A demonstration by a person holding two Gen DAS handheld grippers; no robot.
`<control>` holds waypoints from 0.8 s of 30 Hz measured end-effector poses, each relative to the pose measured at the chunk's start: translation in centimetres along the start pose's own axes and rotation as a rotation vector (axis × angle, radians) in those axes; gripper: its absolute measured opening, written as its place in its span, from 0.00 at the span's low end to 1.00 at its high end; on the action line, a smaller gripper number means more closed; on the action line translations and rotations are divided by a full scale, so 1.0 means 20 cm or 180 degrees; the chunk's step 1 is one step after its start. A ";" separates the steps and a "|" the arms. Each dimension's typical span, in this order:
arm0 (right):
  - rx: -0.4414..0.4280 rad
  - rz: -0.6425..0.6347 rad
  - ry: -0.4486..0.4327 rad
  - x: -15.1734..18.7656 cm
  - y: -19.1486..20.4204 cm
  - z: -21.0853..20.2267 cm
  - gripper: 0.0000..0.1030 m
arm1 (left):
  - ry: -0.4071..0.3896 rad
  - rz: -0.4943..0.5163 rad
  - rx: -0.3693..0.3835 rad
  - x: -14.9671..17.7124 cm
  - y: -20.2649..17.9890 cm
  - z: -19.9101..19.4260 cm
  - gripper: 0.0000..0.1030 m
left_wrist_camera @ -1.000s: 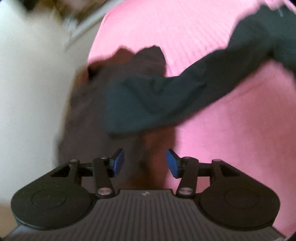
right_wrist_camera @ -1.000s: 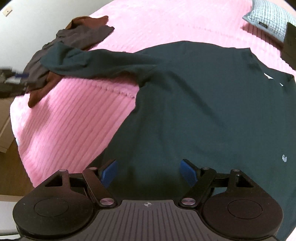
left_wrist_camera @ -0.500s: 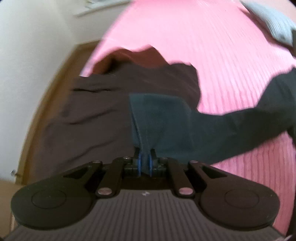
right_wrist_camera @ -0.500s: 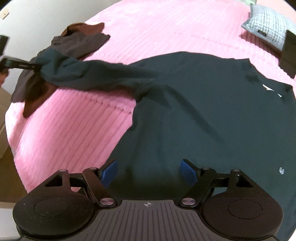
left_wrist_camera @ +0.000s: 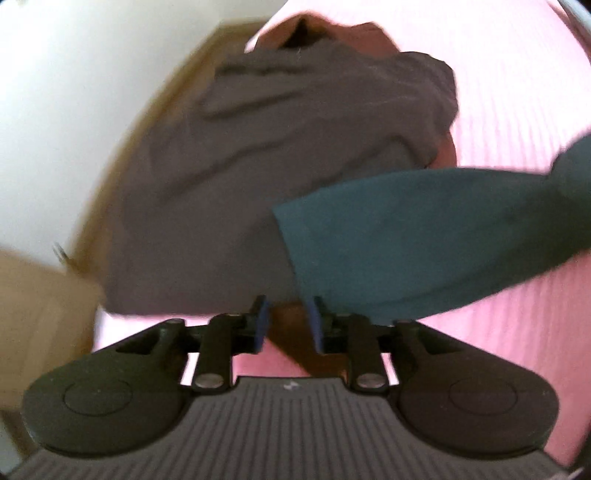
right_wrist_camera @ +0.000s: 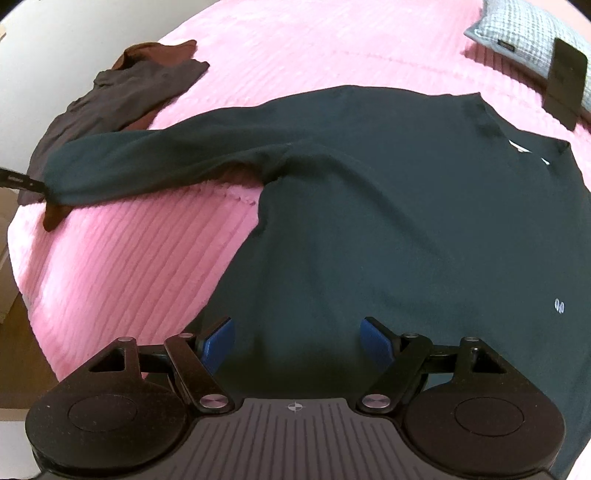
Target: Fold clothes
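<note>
A dark teal long-sleeve shirt [right_wrist_camera: 406,221] lies flat on the pink bedspread [right_wrist_camera: 129,266]. Its sleeve [right_wrist_camera: 147,162] stretches left, the cuff resting on a grey-brown garment [right_wrist_camera: 125,96]. In the left wrist view the sleeve cuff [left_wrist_camera: 424,236] lies just past the right pad of my left gripper [left_wrist_camera: 286,314]. Its jaws are opening, with nothing pinched between them. That gripper's tip also shows beside the cuff at the right wrist view's left edge. My right gripper [right_wrist_camera: 297,339] hovers open over the shirt's lower body.
The grey-brown garment [left_wrist_camera: 295,147] lies on a rust-brown one at the bed's corner, beside a white wall and wooden floor [left_wrist_camera: 159,110]. A checked pillow [right_wrist_camera: 528,33] and a black flat object [right_wrist_camera: 565,81] sit at the far right.
My left gripper shut on the sleeve cuff, drew the sleeve out straight toward the bed's corner, then parted its jaws and let the cuff go. The right gripper stayed put.
</note>
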State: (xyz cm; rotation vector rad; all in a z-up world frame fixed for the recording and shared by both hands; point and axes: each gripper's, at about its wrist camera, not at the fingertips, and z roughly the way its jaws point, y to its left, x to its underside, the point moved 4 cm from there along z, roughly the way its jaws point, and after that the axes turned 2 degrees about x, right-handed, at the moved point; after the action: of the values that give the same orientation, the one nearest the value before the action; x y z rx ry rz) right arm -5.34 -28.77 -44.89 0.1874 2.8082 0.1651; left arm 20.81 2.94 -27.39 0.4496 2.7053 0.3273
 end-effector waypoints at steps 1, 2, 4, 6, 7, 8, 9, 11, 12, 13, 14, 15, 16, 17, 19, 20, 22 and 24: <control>0.0001 0.0015 0.0004 0.01 0.00 0.00 0.75 | -0.0081 0.0124 -0.0028 0.00 -0.01 -0.02 0.25; 0.0002 0.0030 0.0009 0.01 -0.01 0.00 0.75 | -0.0160 0.0219 -0.0026 0.00 -0.02 -0.04 0.28; 0.0001 0.0037 0.0025 0.02 -0.01 0.01 0.75 | -0.0292 0.0256 0.0125 -0.02 -0.04 -0.06 0.37; 0.0010 0.0039 0.0041 0.03 -0.01 0.02 0.75 | -0.0345 0.0278 0.0214 -0.05 -0.06 -0.05 0.37; 0.0018 0.0053 0.0046 0.03 -0.02 0.02 0.75 | -0.0349 0.0307 0.0204 -0.07 -0.07 -0.04 0.37; 0.0026 0.0070 0.0051 0.03 -0.02 0.02 0.75 | -0.0363 0.0337 0.0216 -0.10 -0.09 -0.03 0.37; 0.0036 0.0090 0.0053 0.04 -0.04 0.02 0.75 | -0.0382 0.0372 0.0240 -0.12 -0.11 -0.04 0.37; 0.0081 0.0180 0.0059 0.06 -0.08 0.00 0.76 | -0.0444 0.0466 0.0333 -0.16 -0.19 -0.06 0.37; 0.0110 0.0234 0.0065 0.08 -0.11 -0.01 0.76 | -0.0470 0.0524 0.0382 -0.18 -0.24 -0.07 0.37; 0.0149 0.0299 0.0060 0.09 -0.14 -0.02 0.76 | -0.0486 0.0604 0.0437 -0.18 -0.31 -0.09 0.38; 0.0189 0.0380 0.0059 0.11 -0.18 -0.04 0.76 | -0.0499 0.0681 0.0492 -0.19 -0.38 -0.10 0.38; 0.0242 0.0476 0.0061 0.14 -0.23 -0.06 0.76 | -0.0507 0.0753 0.0554 -0.19 -0.45 -0.11 0.39; 0.0296 0.0575 0.0063 0.17 -0.28 -0.09 0.76 | -0.0509 0.0828 0.0637 -0.19 -0.53 -0.13 0.40; 0.0372 0.0671 0.0058 0.21 -0.34 -0.12 0.76 | -0.0506 0.0909 0.0728 -0.19 -0.62 -0.14 0.40; 0.0536 0.0870 0.0044 0.29 -0.48 -0.18 0.76 | -0.0511 0.1103 0.0899 -0.18 -0.81 -0.18 0.40; 0.0622 0.0974 0.0035 0.34 -0.55 -0.22 0.76 | -0.0536 0.1219 0.0971 -0.17 -0.91 -0.21 0.41; 0.0845 0.1167 0.0015 0.46 -0.72 -0.31 0.76 | -0.0590 0.1426 0.1114 -0.16 -1.12 -0.28 0.42; 0.1067 0.1350 -0.0017 0.59 -0.90 -0.41 0.76 | -0.0648 0.1584 0.1255 -0.15 -1.33 -0.36 0.44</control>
State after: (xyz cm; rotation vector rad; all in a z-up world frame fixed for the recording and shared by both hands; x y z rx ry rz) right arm -21.12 -45.50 -43.22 0.8578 2.7330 -0.2134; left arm 13.55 -23.80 -27.53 1.2039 2.4224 -0.1276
